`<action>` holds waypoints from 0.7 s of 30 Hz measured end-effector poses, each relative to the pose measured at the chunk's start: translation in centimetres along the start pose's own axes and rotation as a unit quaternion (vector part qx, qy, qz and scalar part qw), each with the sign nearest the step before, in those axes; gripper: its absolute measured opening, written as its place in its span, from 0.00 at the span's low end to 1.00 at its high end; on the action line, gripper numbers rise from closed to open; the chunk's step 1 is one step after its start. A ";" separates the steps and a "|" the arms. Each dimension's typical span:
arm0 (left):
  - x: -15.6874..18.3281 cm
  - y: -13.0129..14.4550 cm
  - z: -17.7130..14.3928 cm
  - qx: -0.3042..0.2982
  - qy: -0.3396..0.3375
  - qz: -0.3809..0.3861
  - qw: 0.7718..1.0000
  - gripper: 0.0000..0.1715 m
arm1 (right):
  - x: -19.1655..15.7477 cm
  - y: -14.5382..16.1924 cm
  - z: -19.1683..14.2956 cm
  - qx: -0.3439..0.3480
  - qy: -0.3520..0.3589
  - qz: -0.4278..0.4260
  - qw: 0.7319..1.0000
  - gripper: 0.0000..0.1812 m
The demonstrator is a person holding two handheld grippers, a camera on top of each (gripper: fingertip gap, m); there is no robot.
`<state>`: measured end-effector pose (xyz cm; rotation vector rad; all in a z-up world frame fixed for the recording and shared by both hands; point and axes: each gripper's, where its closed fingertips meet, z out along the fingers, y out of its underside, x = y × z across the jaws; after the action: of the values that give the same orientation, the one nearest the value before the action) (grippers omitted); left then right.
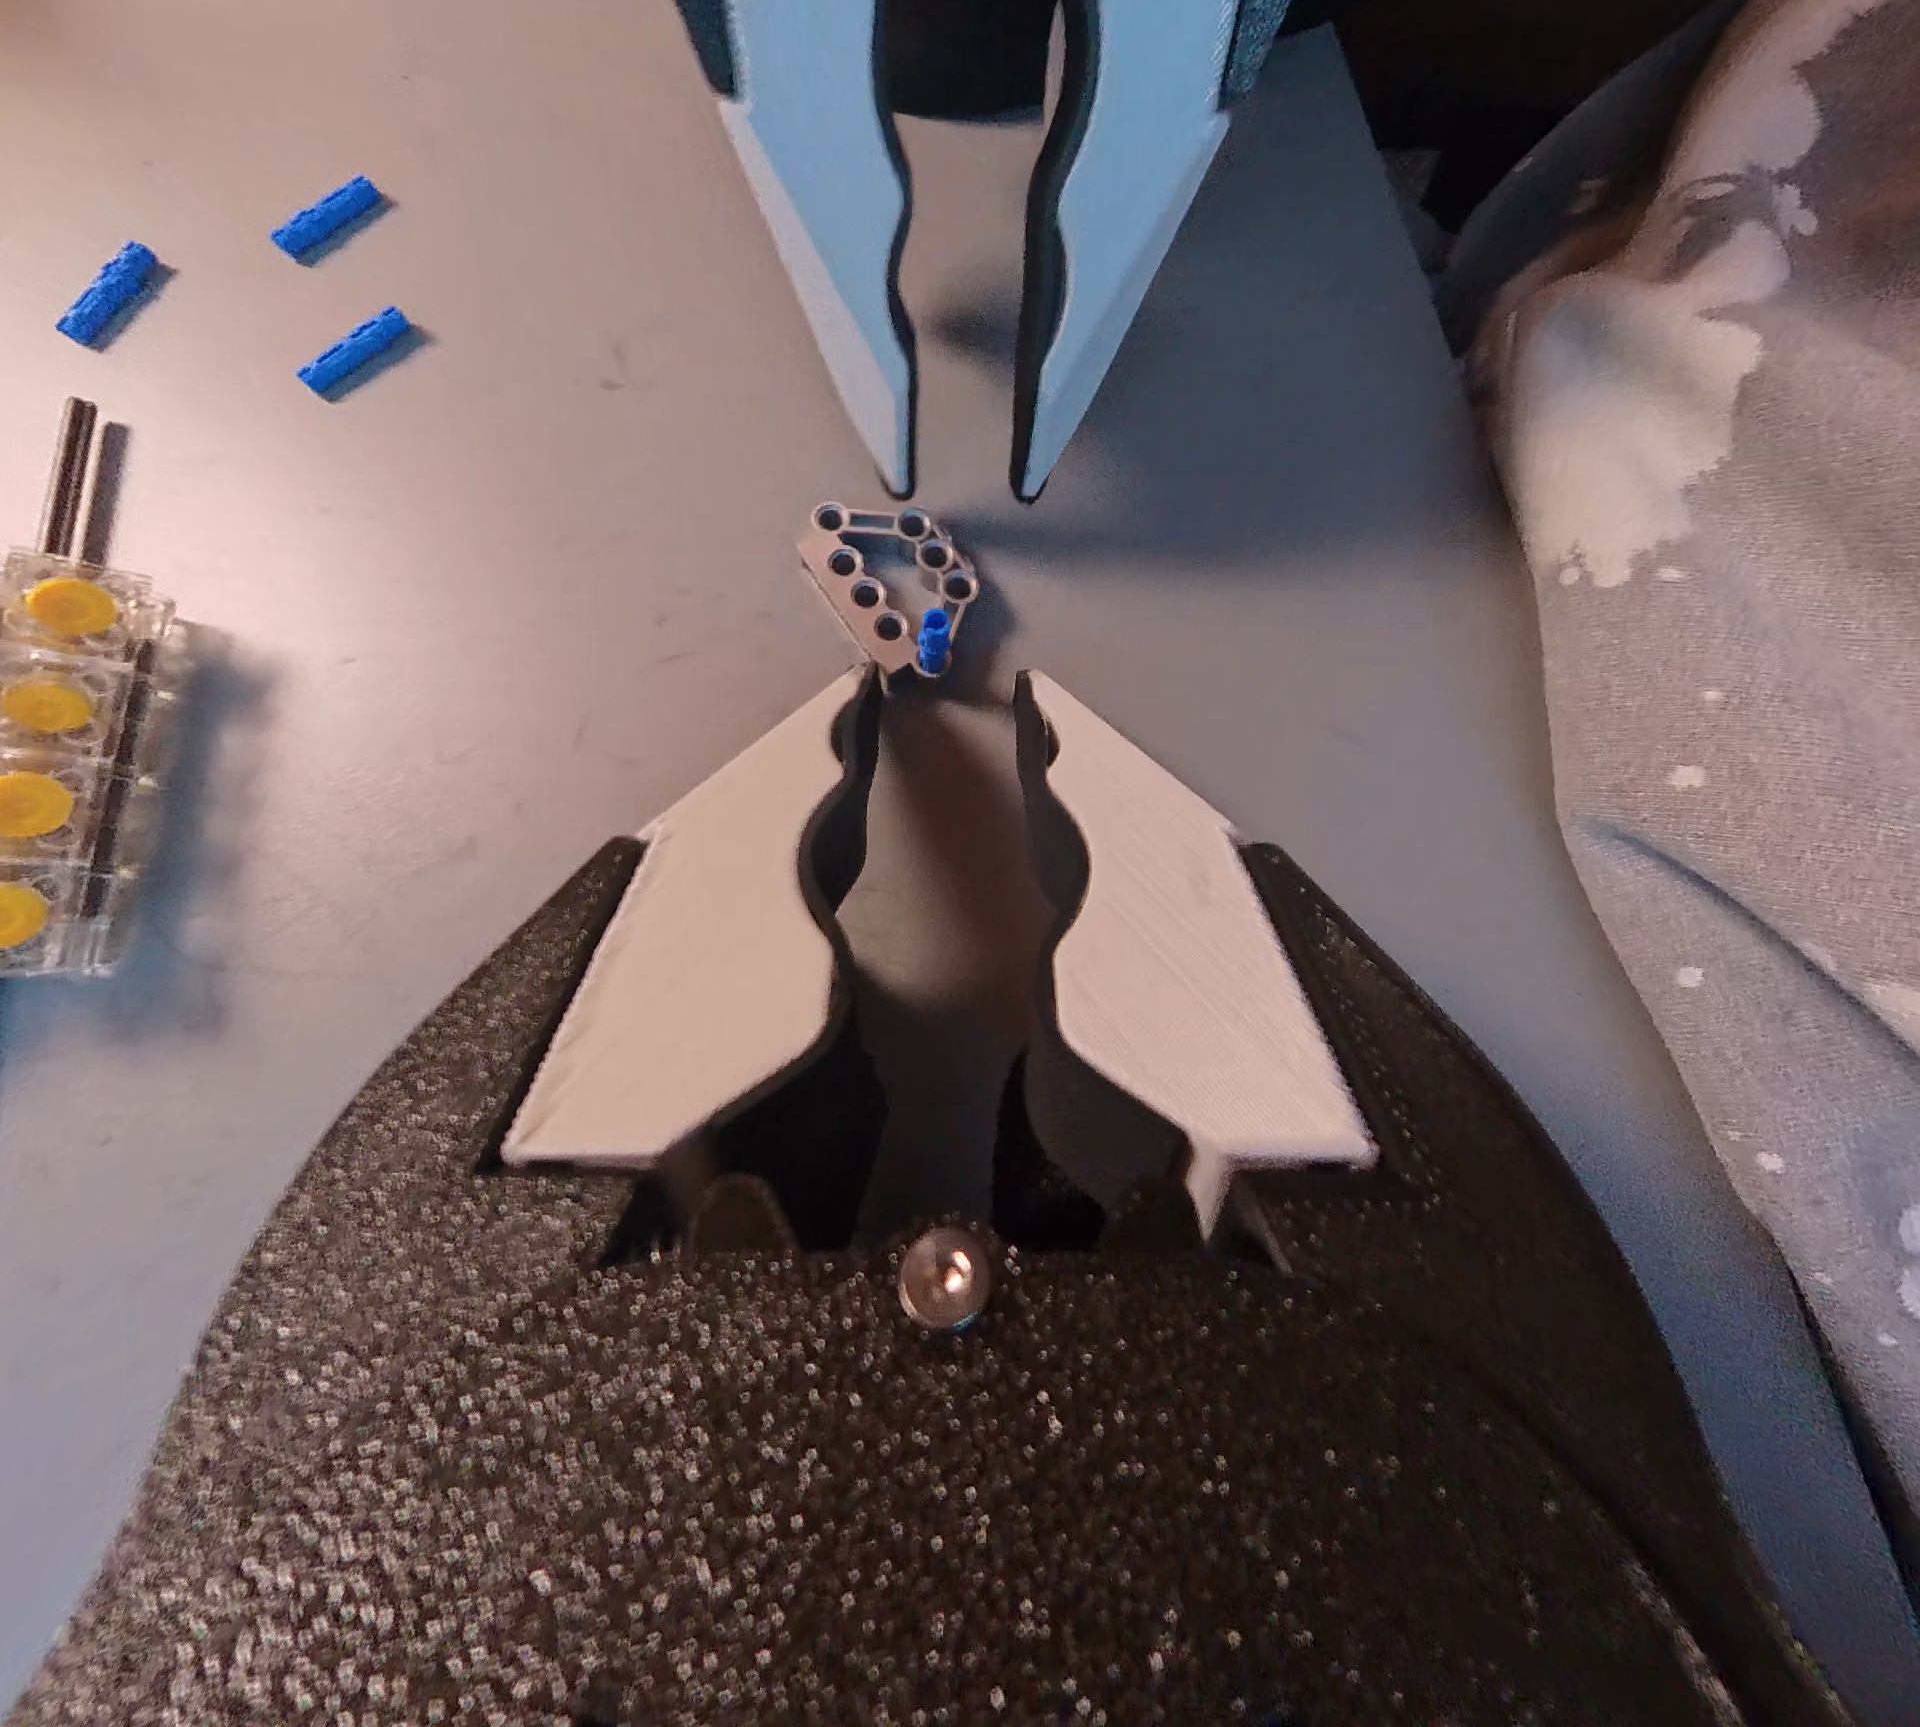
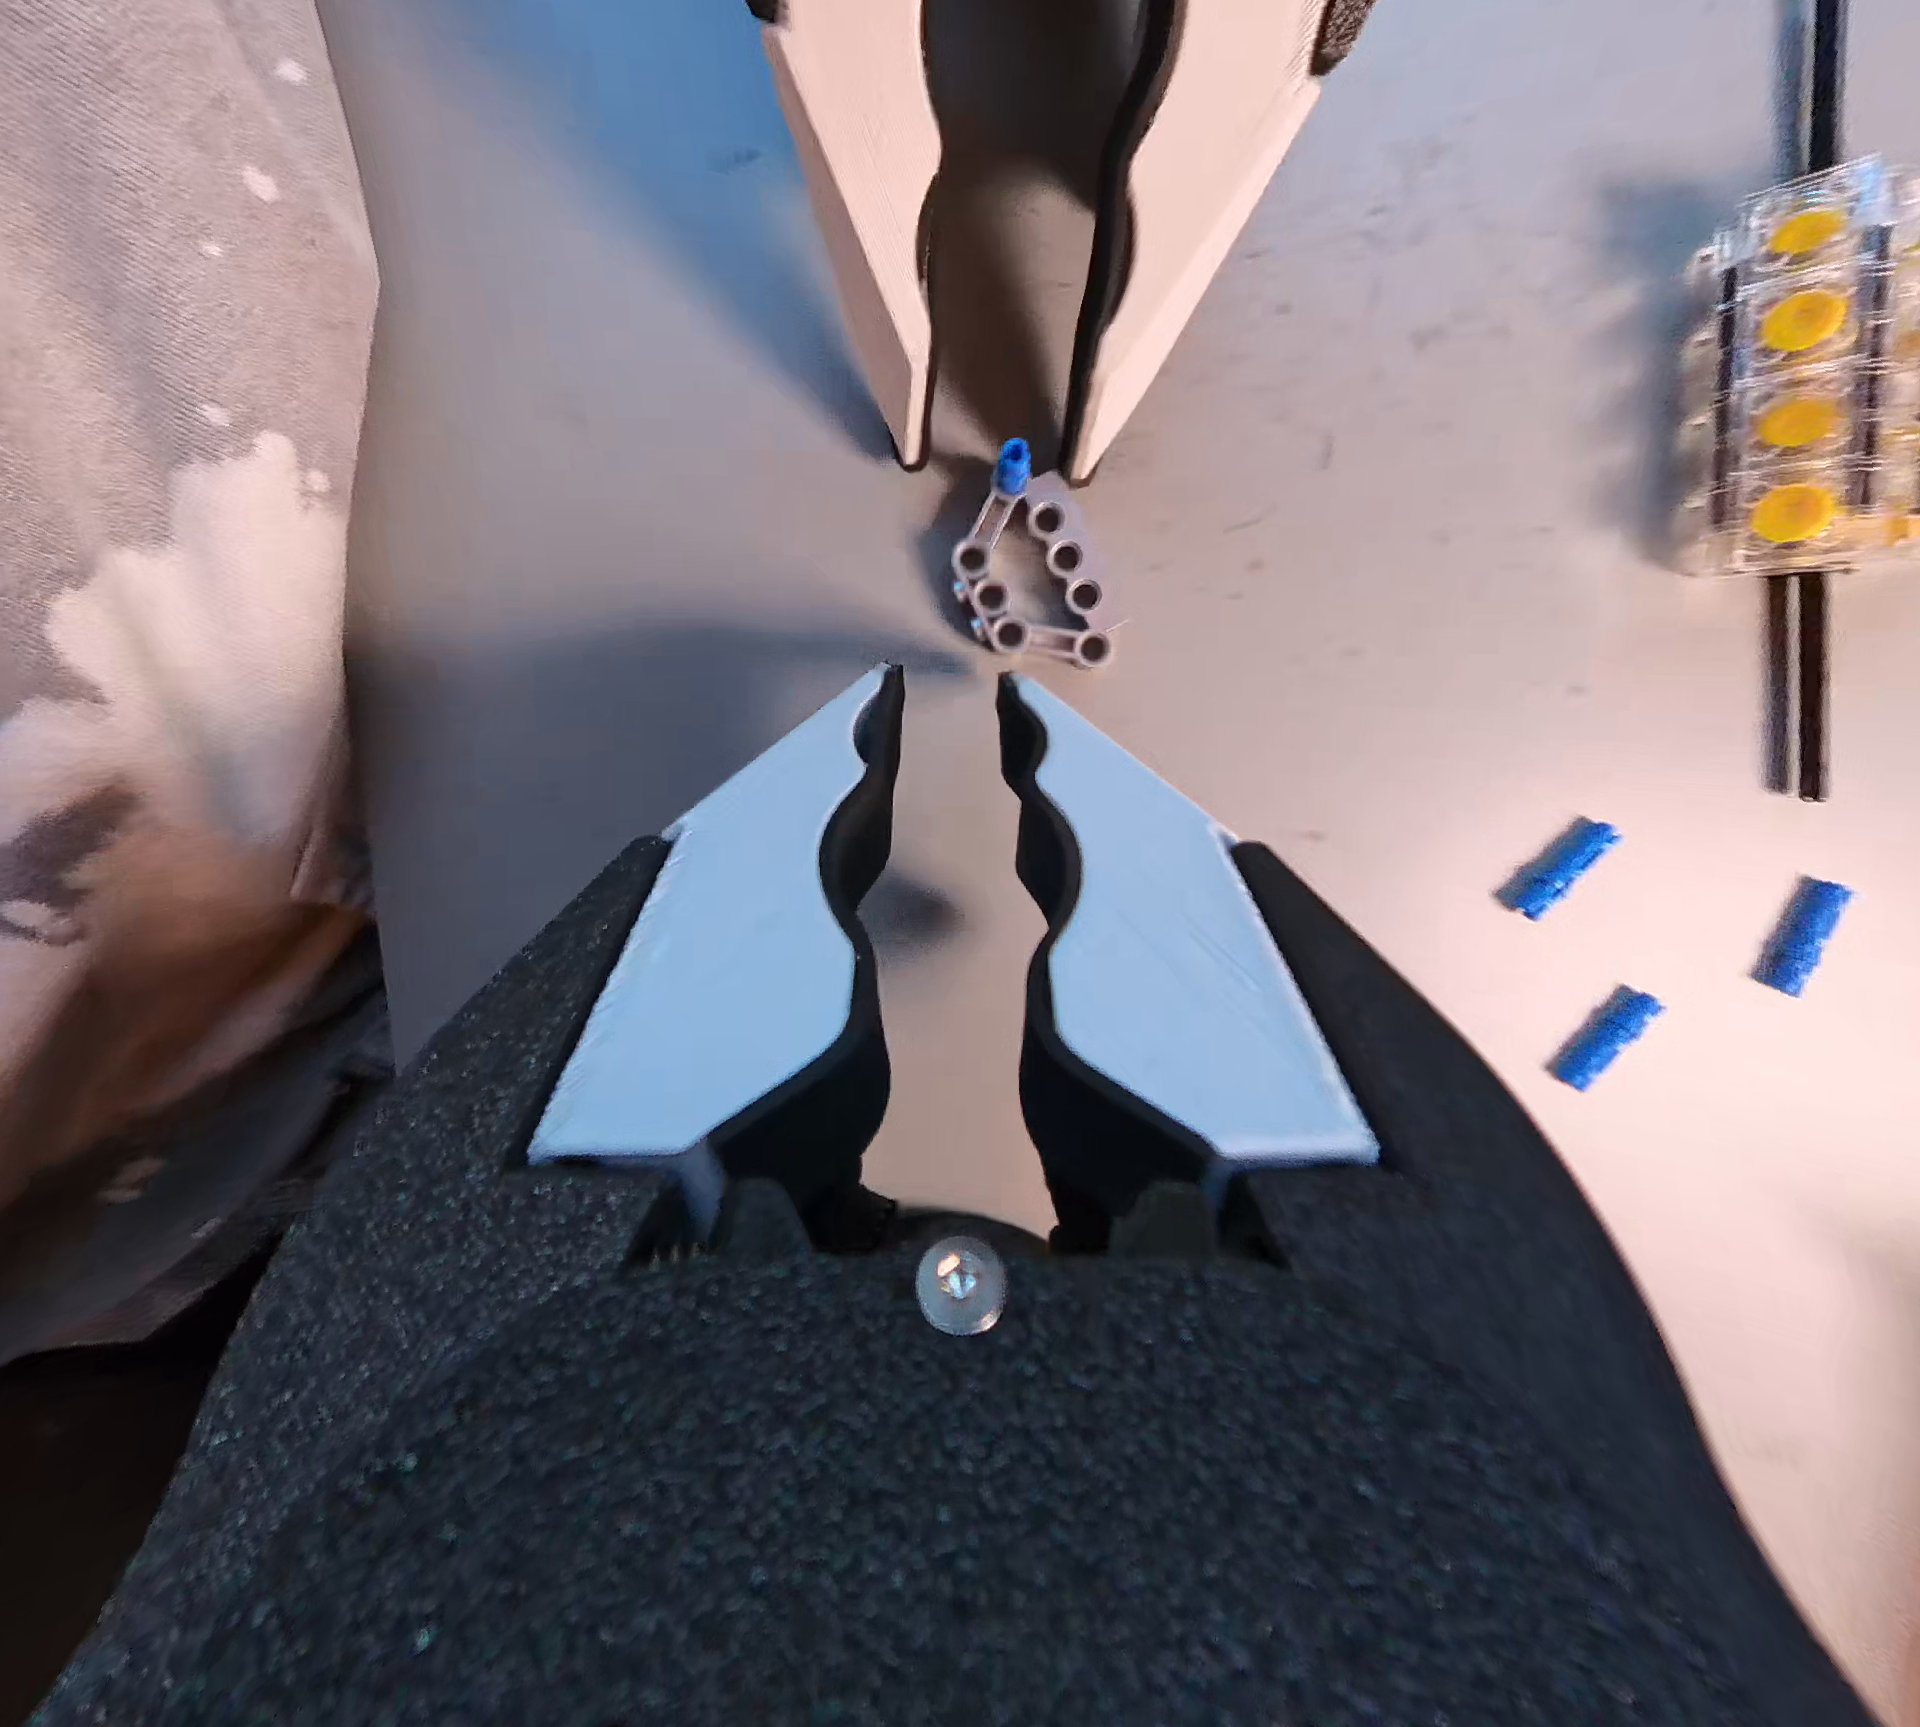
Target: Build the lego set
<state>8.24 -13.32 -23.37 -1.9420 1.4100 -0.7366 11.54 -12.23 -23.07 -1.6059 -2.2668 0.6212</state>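
Note:
A small grey holed frame piece (image 1: 874,611) lies on the pale table (image 1: 520,67), with a short blue pin (image 1: 932,638) standing in one corner hole. My left gripper (image 1: 945,675) is open, its fingertips just short of the piece, on either side of the pin's corner. My right gripper (image 1: 966,491) faces it from the far side, open and empty, with its tips close to the piece. In the right wrist view the piece (image 2: 1057,537) lies just beyond my right gripper (image 2: 948,678). There the pin (image 2: 1010,464) stands between the tips of the left gripper (image 2: 995,467), with gaps on both sides.
Three small blue pieces (image 1: 327,217) lie loose on the table, also in the right wrist view (image 2: 1605,1038). A clear block with yellow discs (image 1: 62,763) sits on two black rods (image 1: 88,482); the block also shows at right (image 2: 1797,389). A person's mottled grey clothing (image 1: 1714,534) borders the table edge. The left gripper's tips are roughly 4 cm from the right gripper's.

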 end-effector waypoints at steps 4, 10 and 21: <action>1.6 -0.1 0.3 -0.004 0.032 0.013 0.999 0.15 | 0.5 -0.6 0.9 0.002 0.001 0.009 1.000 0.19; 1.7 -0.2 -0.9 0.002 0.039 0.018 0.999 0.14 | 0.3 -2.2 1.9 0.014 -0.022 -0.013 1.000 0.35; -0.9 0.1 -0.8 0.003 -0.021 0.012 1.000 0.20 | -0.6 -0.8 1.2 -0.008 0.005 0.009 1.000 0.19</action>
<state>7.37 -12.63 -22.99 -1.9211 1.4023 -0.6852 10.51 -13.26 -23.70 -1.6343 -2.2592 0.5988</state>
